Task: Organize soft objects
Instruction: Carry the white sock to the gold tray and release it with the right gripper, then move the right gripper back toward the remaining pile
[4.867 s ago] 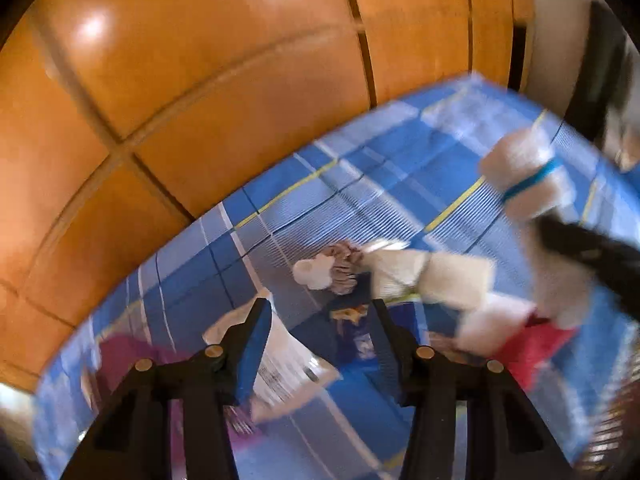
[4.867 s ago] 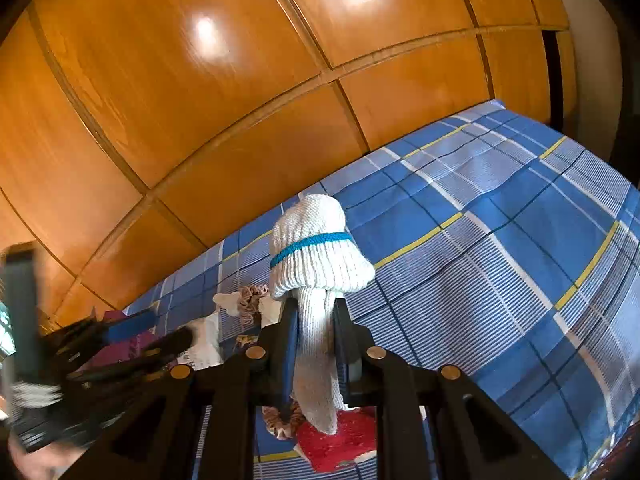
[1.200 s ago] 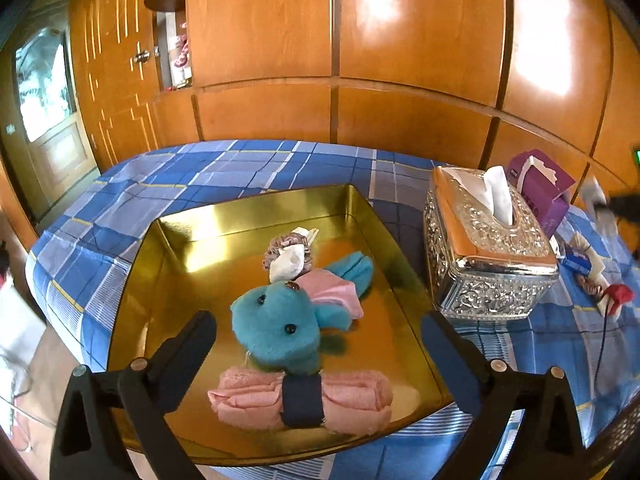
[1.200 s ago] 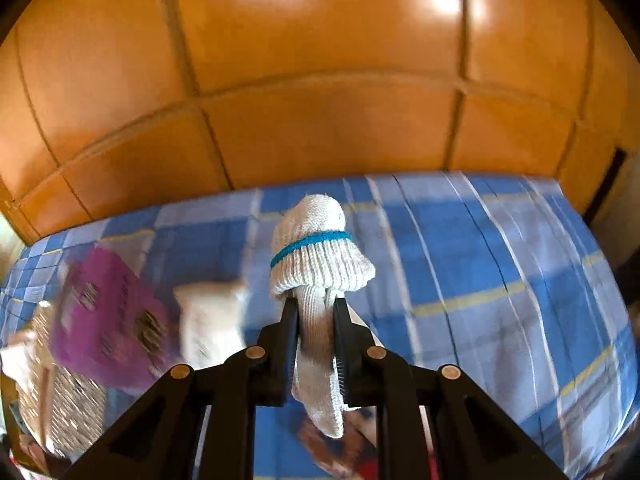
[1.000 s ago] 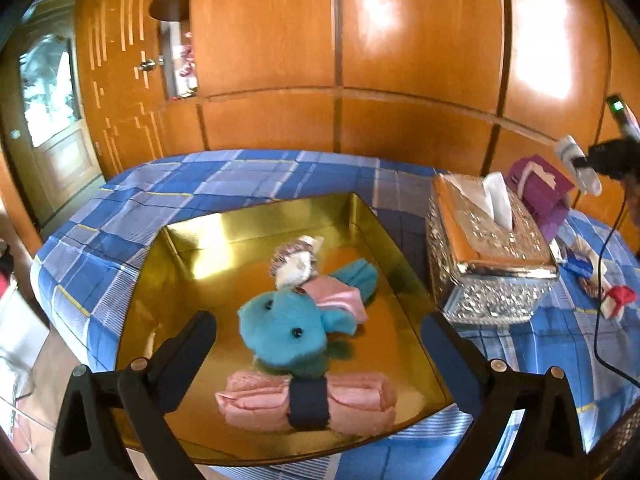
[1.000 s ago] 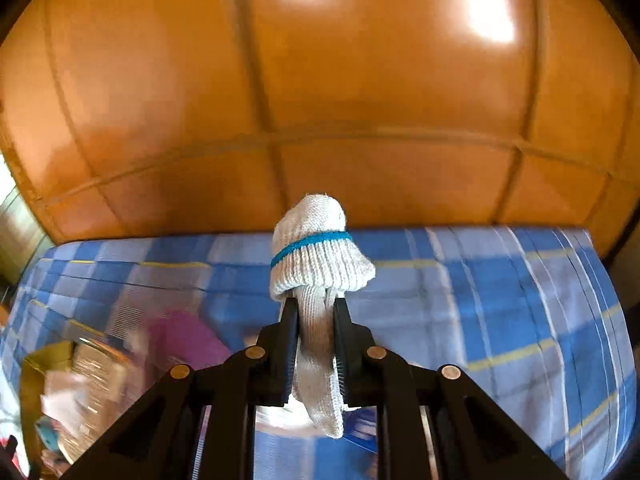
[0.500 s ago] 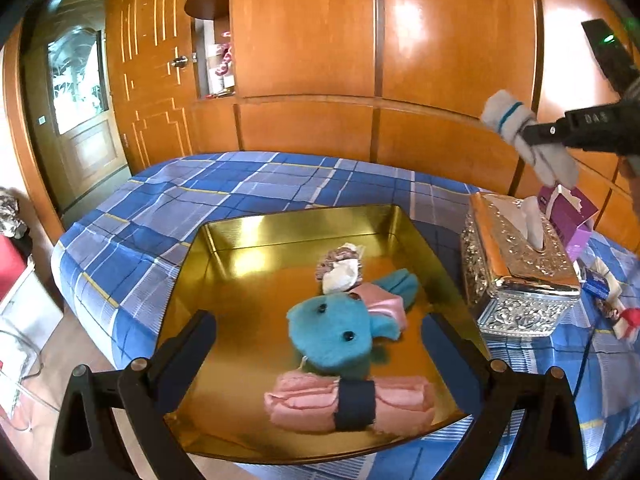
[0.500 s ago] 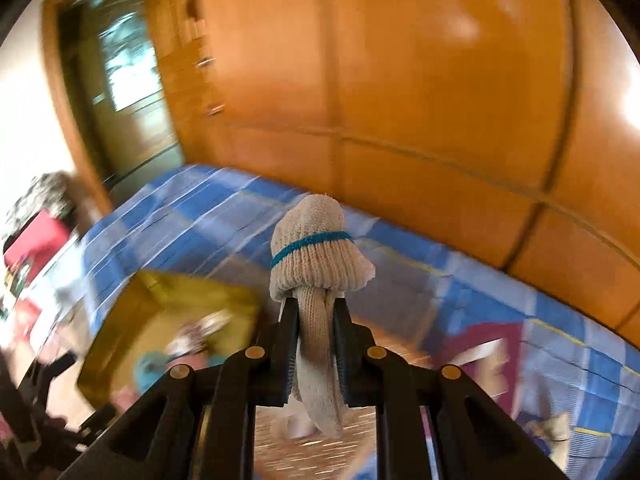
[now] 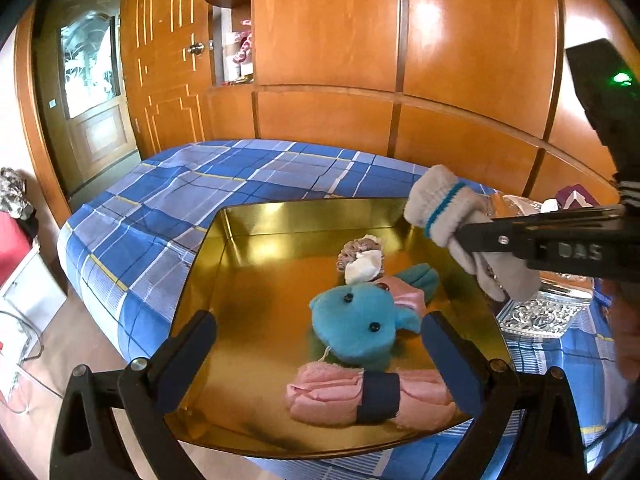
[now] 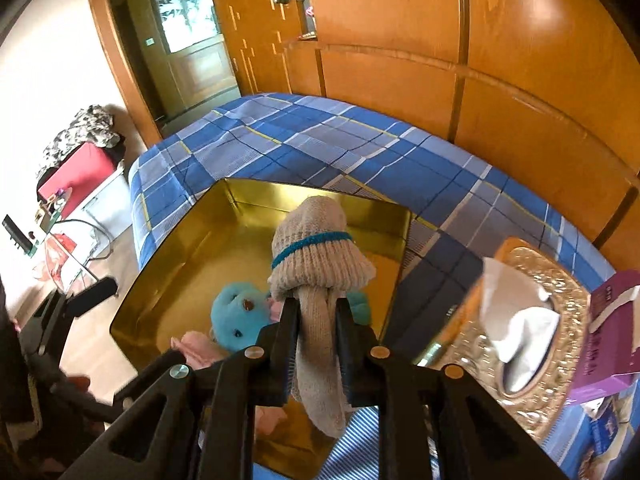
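The right gripper (image 10: 316, 312) is clamped on a knitted glove (image 10: 320, 248) held in the air over the gold tray (image 9: 280, 216), where a teal plush (image 9: 356, 328) and pink rolled towel (image 9: 368, 396) lie on the plaid bedspread (image 9: 180, 200), while the left gripper (image 9: 316, 344) gapes wide, holding nothing.

Gold tray (image 9: 280, 216), teal plush (image 9: 356, 328), pink towel roll (image 9: 328, 396) – navy band, blue plaid bedspread (image 9: 224, 184), beige glove (image 10: 320, 248) – teal stripe

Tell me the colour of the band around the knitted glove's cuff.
Teal blue, on an off-white knitted glove held by the right gripper; clearest in the right wrist view.
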`<state>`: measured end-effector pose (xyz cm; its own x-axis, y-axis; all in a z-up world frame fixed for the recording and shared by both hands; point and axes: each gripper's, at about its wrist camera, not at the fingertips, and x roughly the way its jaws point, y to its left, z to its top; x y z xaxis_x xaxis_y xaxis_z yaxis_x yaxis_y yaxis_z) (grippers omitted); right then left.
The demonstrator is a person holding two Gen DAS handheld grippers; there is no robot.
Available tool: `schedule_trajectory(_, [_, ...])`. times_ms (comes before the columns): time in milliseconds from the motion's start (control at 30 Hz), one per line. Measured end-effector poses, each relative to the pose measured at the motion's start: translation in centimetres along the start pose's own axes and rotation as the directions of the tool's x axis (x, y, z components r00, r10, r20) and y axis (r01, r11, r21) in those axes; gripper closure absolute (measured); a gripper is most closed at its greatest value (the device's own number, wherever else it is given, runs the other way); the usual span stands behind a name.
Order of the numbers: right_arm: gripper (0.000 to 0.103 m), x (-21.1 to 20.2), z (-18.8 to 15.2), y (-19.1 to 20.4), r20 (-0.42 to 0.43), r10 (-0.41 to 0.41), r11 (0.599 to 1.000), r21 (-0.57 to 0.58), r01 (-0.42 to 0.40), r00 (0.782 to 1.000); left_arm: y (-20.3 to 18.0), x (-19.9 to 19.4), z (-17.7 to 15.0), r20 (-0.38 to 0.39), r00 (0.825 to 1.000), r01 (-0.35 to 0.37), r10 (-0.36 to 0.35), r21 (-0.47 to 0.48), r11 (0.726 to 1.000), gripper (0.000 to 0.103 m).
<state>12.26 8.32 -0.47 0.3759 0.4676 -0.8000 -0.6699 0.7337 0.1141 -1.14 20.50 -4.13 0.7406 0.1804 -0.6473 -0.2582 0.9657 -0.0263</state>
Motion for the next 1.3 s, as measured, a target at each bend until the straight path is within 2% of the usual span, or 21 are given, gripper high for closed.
schedule_trajectory(100, [0.084,1.4,0.7,0.1,0.000,-0.005,0.999,0.036,0.005,1.000,0.7,0.0,0.0,0.004,1.000,-0.014,0.014,-0.026,1.000,0.000])
schedule_trajectory(167, [0.077,1.8,1.1,0.2,0.005,0.002,0.999,0.050,-0.003,1.000,1.2,0.1,0.1,-0.003,1.000,-0.012,0.012,-0.043,0.999,0.000])
schedule_trajectory(200, [0.069,2.0,1.2,0.3,0.005,0.004,0.998,0.056,-0.005,1.000,1.4,0.2,0.2,-0.005,1.000,-0.010,0.010,-0.050,0.999,0.000])
schedule_trajectory(333, [0.062,2.3,1.1,0.3,0.006,0.001,0.997,0.073,-0.001,1.000,1.9,0.2,0.3,-0.005,1.000,-0.009,0.008,-0.066,0.998,0.000])
schedule_trajectory(600, [0.061,-1.6,-1.2,0.2,0.083,-0.065,0.998,0.031,0.063,0.994,1.5,0.1,0.3,0.011,1.000,-0.002,0.002,-0.060,0.998,0.000])
schedule_trajectory(933, [0.061,-6.7,-5.3,0.4,0.183,-0.149,0.987,-0.033,0.158,0.972,-0.3,-0.8,0.2,0.024,0.999,0.033,-0.033,0.006,0.999,0.000])
schedule_trajectory(1300, [0.061,-10.5,-9.3,-5.0,0.186,-0.238,0.971,0.071,0.229,0.953,-2.3,-1.2,-0.2,0.019,0.997,0.073,-0.074,0.064,0.995,0.000])
